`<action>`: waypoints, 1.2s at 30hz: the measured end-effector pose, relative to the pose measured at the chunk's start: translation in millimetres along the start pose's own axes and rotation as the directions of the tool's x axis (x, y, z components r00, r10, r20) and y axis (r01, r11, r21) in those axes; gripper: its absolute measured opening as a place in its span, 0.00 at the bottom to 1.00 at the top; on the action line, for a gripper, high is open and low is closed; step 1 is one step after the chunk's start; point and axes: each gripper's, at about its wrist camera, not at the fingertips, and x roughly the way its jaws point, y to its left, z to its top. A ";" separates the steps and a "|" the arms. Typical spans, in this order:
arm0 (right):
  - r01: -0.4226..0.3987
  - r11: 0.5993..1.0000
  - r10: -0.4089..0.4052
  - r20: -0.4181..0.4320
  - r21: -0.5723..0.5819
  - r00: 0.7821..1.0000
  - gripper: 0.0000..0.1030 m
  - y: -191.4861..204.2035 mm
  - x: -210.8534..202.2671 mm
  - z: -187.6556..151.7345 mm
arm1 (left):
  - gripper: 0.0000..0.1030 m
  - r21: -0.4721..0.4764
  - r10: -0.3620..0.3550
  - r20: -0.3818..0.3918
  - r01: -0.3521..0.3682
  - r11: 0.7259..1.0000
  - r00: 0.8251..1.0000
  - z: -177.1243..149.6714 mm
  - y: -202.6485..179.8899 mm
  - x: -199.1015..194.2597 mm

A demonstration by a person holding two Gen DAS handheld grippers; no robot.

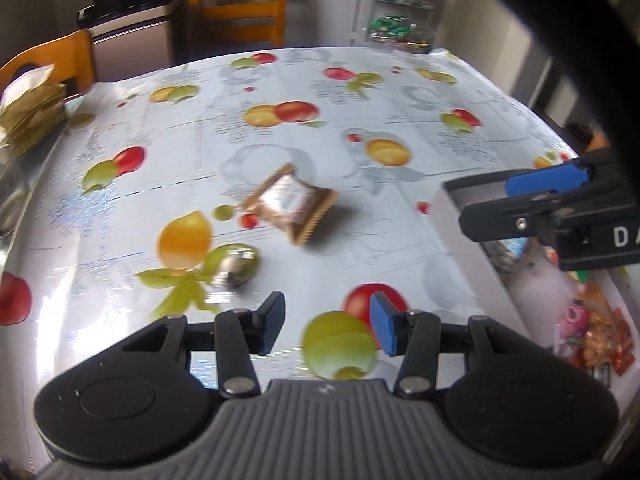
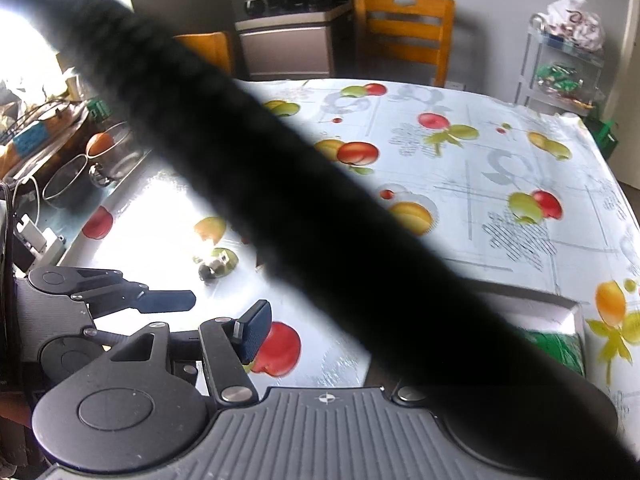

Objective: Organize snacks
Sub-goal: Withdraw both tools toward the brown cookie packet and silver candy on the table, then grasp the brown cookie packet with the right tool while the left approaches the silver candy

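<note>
Left hand-held gripper (image 1: 328,330), fingers spread and empty, hovers low over the counter (image 1: 400,92) with its fruit-print oilcloth. At its 12 o'clock, well apart, lies the tan-edged biscuit packet with clear centre (image 1: 292,208); at 11 o'clock, nearer, sits a small silver foil-wrapped sweet (image 1: 240,270). At 3 o'clock the open white cardboard box (image 1: 472,248) already holds assorted snacks. Judged step: reaching for the next loose item. The next move calls for advancing and straddling the sweet or packet. The right hand-held gripper (image 1: 516,196) hangs over the box; its spread cannot be told, since a thick black cable (image 2: 320,208) hides one finger.
</note>
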 end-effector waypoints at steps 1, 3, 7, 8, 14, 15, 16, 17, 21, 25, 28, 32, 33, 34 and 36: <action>-0.004 1.000 0.004 -0.002 -0.007 1.000 0.59 2.1 3.1 3.1 | 0.45 -0.006 0.012 0.002 -0.012 1.000 1.000 0.5 3.9 1.0; -0.013 1.000 0.012 -0.004 -0.021 1.000 0.59 5.9 9.2 9.1 | 0.45 -0.018 0.028 0.006 -0.028 0.999 1.000 1.5 11.0 2.6; -0.026 0.999 0.025 -0.012 -0.041 1.000 0.60 11.6 23.4 20.1 | 0.45 -0.027 0.060 0.010 -0.060 0.998 0.998 3.2 22.1 7.9; -0.029 0.998 0.029 -0.015 -0.046 0.999 0.60 13.0 27.2 22.5 | 0.45 -0.032 0.064 0.009 -0.064 0.997 0.998 3.7 24.7 9.7; -0.048 0.996 0.046 -0.034 -0.072 0.998 0.60 20.6 50.2 35.2 | 0.45 -0.033 0.089 0.006 -0.089 0.995 0.996 7.5 36.4 19.9; -0.050 0.996 0.047 -0.038 -0.077 0.998 0.60 21.7 54.1 37.3 | 0.45 -0.032 0.092 0.006 -0.092 0.995 0.996 8.0 37.7 21.5; -0.052 0.995 0.048 -0.041 -0.082 0.998 0.60 22.9 57.8 39.2 | 0.45 -0.029 0.093 0.005 -0.093 0.995 0.996 8.9 38.4 23.7; -0.054 0.995 0.051 -0.044 -0.087 0.998 0.60 23.6 61.3 41.1 | 0.45 -0.024 0.094 0.004 -0.093 0.995 0.996 9.7 39.0 25.5; -0.060 0.992 0.055 -0.053 -0.108 0.997 0.60 28.6 74.9 46.9 | 0.45 0.003 0.092 0.013 -0.092 0.996 0.996 13.2 39.9 33.6; -0.063 0.989 0.054 -0.067 -0.131 0.996 0.60 32.3 88.9 51.1 | 0.45 0.029 0.100 0.004 -0.100 0.995 0.995 15.3 41.4 44.2; -0.063 0.986 0.052 -0.074 -0.152 0.996 0.60 35.7 98.9 53.3 | 0.45 0.032 0.093 -0.005 -0.093 0.995 0.996 15.0 45.0 50.9; -0.062 0.976 0.048 -0.076 -0.208 0.996 0.60 45.8 110.2 55.1 | 0.45 0.036 0.071 -0.004 -0.071 0.997 0.997 14.0 48.8 55.6; -0.064 0.973 0.047 -0.078 -0.221 0.996 0.60 48.4 112.5 55.5 | 0.45 0.037 0.068 -0.004 -0.068 0.997 0.998 14.2 49.4 56.6; -0.066 0.971 0.048 -0.081 -0.232 0.996 0.60 51.0 114.9 55.8 | 0.45 0.037 0.063 -0.002 -0.063 0.997 0.998 14.6 50.2 57.5; -0.067 0.966 0.048 -0.084 -0.248 0.995 0.60 54.7 119.2 56.5 | 0.45 0.041 0.055 -0.001 -0.055 0.998 0.998 16.0 50.1 59.3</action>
